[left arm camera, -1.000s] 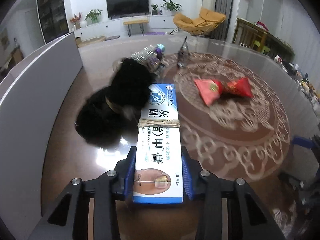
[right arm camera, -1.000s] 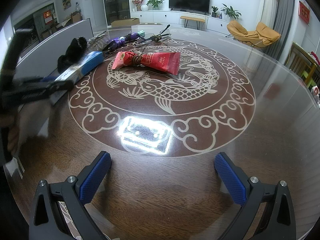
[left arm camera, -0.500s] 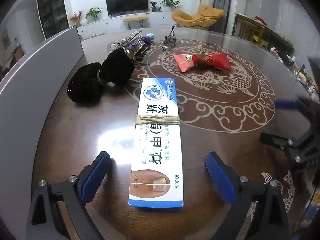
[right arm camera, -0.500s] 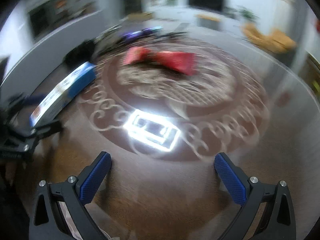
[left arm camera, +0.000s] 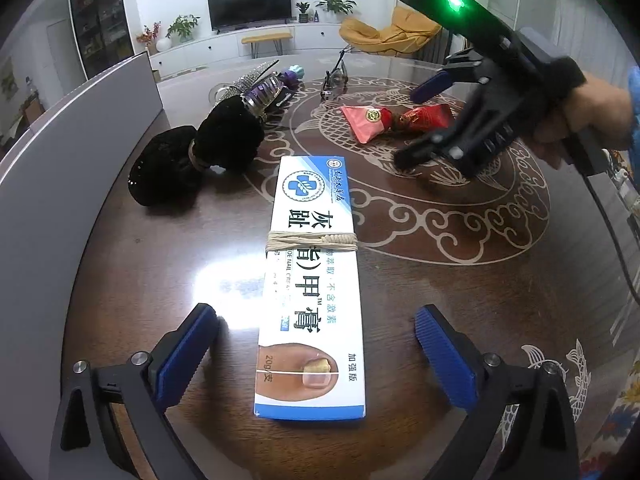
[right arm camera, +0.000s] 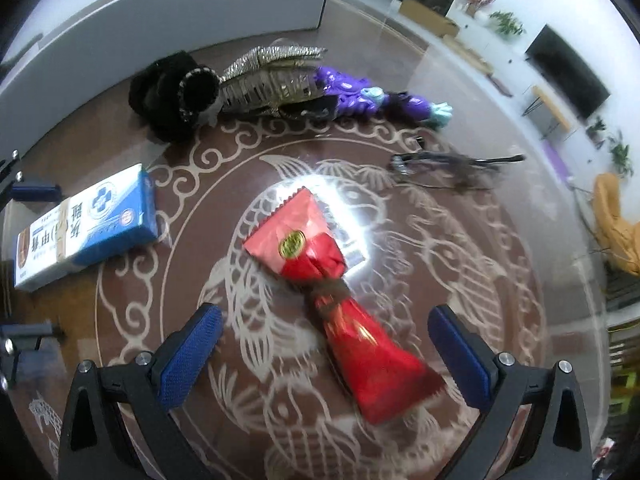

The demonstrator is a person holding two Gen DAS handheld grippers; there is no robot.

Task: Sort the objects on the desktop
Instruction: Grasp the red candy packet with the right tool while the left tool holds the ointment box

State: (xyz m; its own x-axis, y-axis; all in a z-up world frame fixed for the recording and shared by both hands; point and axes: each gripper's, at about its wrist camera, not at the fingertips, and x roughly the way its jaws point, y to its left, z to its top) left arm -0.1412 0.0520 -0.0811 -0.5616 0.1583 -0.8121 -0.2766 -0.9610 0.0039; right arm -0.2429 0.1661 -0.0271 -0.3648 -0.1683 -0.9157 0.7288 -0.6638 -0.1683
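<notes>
A white-and-blue ointment box [left arm camera: 312,276] with a rubber band lies flat on the round table, its near end between the open jaws of my left gripper [left arm camera: 316,344]; nothing touches it. It also shows in the right wrist view [right arm camera: 84,226]. My right gripper [right arm camera: 324,340] is open and hovers over a red twisted candy-style packet [right arm camera: 332,292], whose near half lies between the jaws. From the left wrist view the right gripper [left arm camera: 476,120] sits above the red packet [left arm camera: 372,122].
A black furry hair accessory [left arm camera: 200,160], a silver glittery clip [right arm camera: 272,76], a purple toy [right arm camera: 372,98] and eyeglasses [right arm camera: 448,166] lie along the far side. A grey panel [left arm camera: 72,128] stands at the table's left edge.
My left gripper opened, released the box onto the table and drew back. My right gripper swung across the table to above the red packet.
</notes>
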